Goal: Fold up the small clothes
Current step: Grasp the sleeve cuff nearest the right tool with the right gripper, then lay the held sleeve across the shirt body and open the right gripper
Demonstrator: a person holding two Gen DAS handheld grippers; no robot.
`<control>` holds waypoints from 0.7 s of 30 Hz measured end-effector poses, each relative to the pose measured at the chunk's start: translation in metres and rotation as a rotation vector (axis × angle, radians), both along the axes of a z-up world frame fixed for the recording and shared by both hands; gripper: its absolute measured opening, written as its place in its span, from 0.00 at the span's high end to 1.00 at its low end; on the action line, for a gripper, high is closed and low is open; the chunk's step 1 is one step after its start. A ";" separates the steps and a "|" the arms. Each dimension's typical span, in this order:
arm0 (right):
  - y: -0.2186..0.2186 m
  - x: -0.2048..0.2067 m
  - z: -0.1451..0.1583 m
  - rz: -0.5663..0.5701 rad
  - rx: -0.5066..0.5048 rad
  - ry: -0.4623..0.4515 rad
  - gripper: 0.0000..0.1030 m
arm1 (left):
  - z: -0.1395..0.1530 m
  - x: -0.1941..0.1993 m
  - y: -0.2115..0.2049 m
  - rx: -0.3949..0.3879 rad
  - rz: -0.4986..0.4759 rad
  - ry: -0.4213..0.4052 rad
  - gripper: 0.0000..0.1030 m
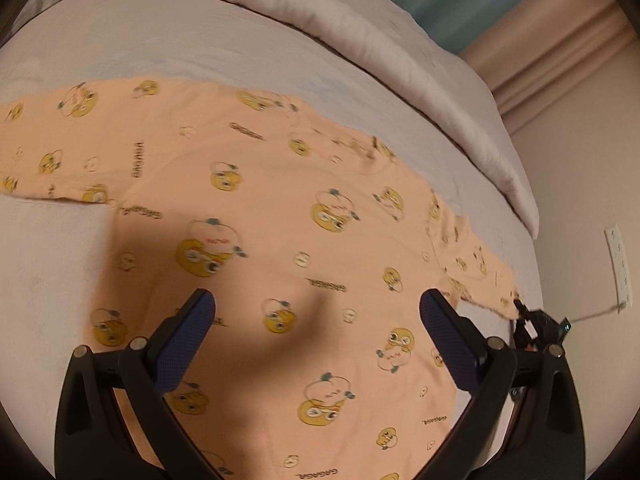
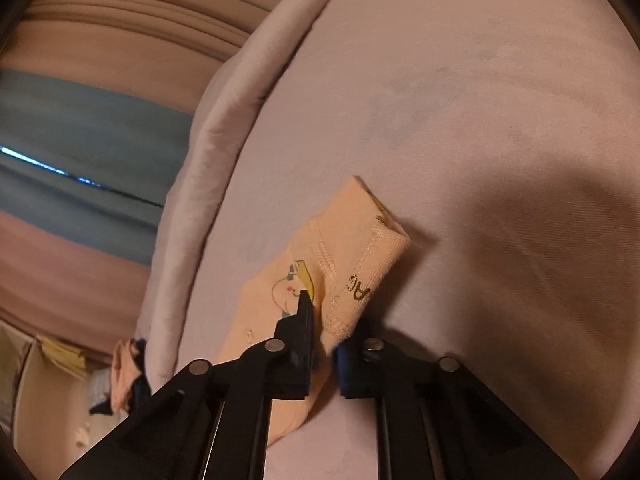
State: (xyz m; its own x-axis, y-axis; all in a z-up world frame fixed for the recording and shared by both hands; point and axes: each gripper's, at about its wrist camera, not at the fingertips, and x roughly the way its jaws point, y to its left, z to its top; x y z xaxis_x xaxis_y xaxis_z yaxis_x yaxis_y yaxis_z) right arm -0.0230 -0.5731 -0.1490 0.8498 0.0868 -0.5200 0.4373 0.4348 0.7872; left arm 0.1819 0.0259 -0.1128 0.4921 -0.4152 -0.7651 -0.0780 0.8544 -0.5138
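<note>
Two blue-padded fingers of the left gripper [image 1: 318, 304] stand wide apart in the lower half of the left wrist view, with nothing between them. Under them a peach shirt [image 1: 280, 208] printed with yellow cartoon faces lies spread flat on the pale bed sheet [image 1: 120, 48], one sleeve reaching to the left edge of the frame and the other trailing to the lower right. At that right sleeve's tip the right gripper [image 1: 538, 326] shows small and dark. A rolled duvet [image 1: 400, 40] runs across the upper right.

From the right wrist view, the right gripper [image 2: 324, 344] sits at bottom centre with its fingers drawn together, clamped on the peach sleeve cuff [image 2: 360, 256]. The cuff's hemmed end juts toward the frame's centre, above the sheet [image 2: 480, 100]. The duvet's edge [image 2: 224, 140] curves up the left.
</note>
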 end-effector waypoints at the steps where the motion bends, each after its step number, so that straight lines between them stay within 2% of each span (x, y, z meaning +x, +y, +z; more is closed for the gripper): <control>1: 0.006 0.003 0.009 0.019 -0.026 -0.016 0.93 | 0.000 -0.001 0.007 0.000 0.022 0.003 0.01; 4: 0.033 0.025 0.042 0.113 -0.120 -0.050 0.93 | 0.004 -0.003 0.022 0.000 0.060 -0.004 0.01; 6: 0.067 0.037 0.071 0.215 -0.211 -0.069 0.93 | 0.007 -0.005 0.033 0.000 0.081 -0.012 0.01; 9: 0.132 0.057 0.113 0.375 -0.363 -0.099 0.93 | 0.010 -0.009 0.046 0.001 0.109 -0.010 0.01; 12: 0.207 0.078 0.142 0.536 -0.484 -0.128 0.93 | 0.009 -0.014 0.064 -0.016 0.126 0.003 0.01; 17: 0.318 0.122 0.155 0.730 -0.674 -0.137 0.93 | 0.014 -0.030 0.101 -0.068 0.159 -0.012 0.01; 21: 0.386 0.144 0.144 0.834 -0.773 -0.132 0.94 | 0.018 -0.043 0.130 -0.062 0.194 -0.027 0.01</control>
State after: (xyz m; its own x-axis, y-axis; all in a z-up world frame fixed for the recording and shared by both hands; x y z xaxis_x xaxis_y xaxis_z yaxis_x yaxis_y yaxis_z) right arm 0.1208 -0.1873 -0.0055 0.7296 0.3446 -0.5907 -0.2806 0.9386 0.2010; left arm 0.1392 0.1560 -0.0949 0.5876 -0.3571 -0.7261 -0.2231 0.7911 -0.5695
